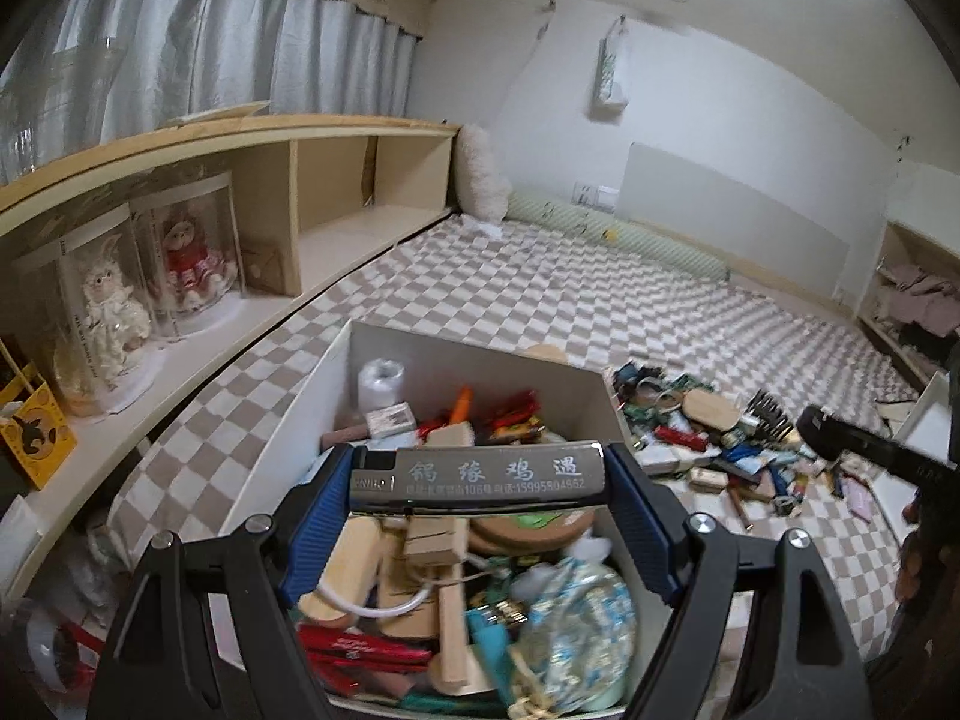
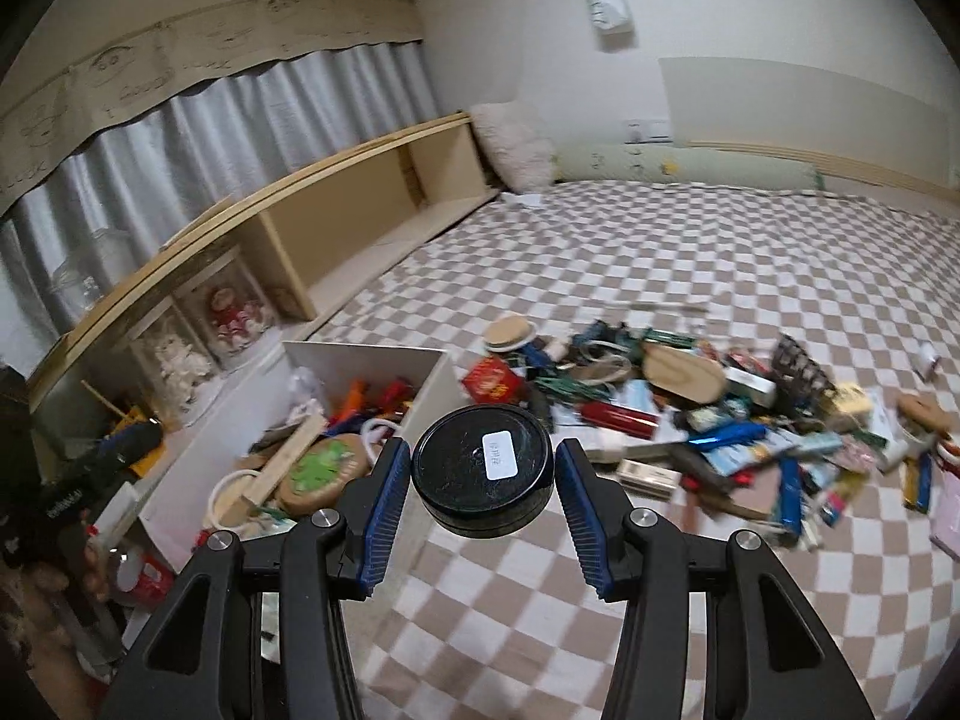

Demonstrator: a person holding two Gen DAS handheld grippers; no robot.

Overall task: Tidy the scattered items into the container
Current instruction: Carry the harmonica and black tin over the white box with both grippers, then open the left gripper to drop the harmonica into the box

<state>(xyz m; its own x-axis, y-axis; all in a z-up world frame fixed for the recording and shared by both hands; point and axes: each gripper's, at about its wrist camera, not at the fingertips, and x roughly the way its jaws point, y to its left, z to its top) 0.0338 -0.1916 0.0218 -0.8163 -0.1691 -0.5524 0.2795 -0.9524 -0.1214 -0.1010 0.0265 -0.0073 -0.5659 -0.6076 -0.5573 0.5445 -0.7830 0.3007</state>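
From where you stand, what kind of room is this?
Most likely a bedroom: a wide bed in a checked sheet, a fluffy pillow by the wall, and curtains over a low shelf with boxed dolls.

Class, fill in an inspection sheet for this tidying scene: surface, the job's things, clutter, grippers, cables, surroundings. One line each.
Surface: checkered bedspread.
Job's things: white box already holds many items; scattered pile lies to its right.
Clutter: wooden pieces, red packets and a patterned bag inside the box.
Grippers: left gripper clamps a silver lighter above the box; right gripper holds a black round tin.
Cables: white cord in the box.
Surroundings: shelf with boxed dolls, grey curtains.
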